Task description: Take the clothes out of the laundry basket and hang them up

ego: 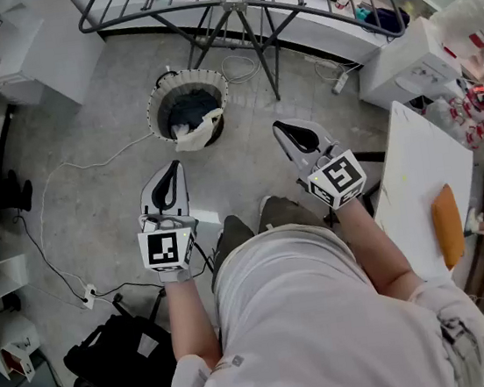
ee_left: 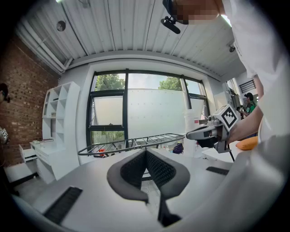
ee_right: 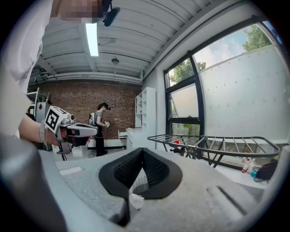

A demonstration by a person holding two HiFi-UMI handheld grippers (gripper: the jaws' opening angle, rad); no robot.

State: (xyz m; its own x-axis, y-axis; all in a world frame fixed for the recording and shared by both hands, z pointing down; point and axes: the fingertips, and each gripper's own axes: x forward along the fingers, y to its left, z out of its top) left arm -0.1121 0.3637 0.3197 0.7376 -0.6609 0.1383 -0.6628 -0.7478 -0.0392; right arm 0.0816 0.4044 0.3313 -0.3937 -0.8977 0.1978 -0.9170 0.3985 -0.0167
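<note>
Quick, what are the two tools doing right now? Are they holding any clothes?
Left tool: closed, holding nothing.
Right tool: closed, holding nothing.

The drying rack (ego: 235,3) runs off the head view's far edge. The clothes (ego: 192,112) bunched in the laundry basket (ego: 209,81) are too small to tell apart.
</note>
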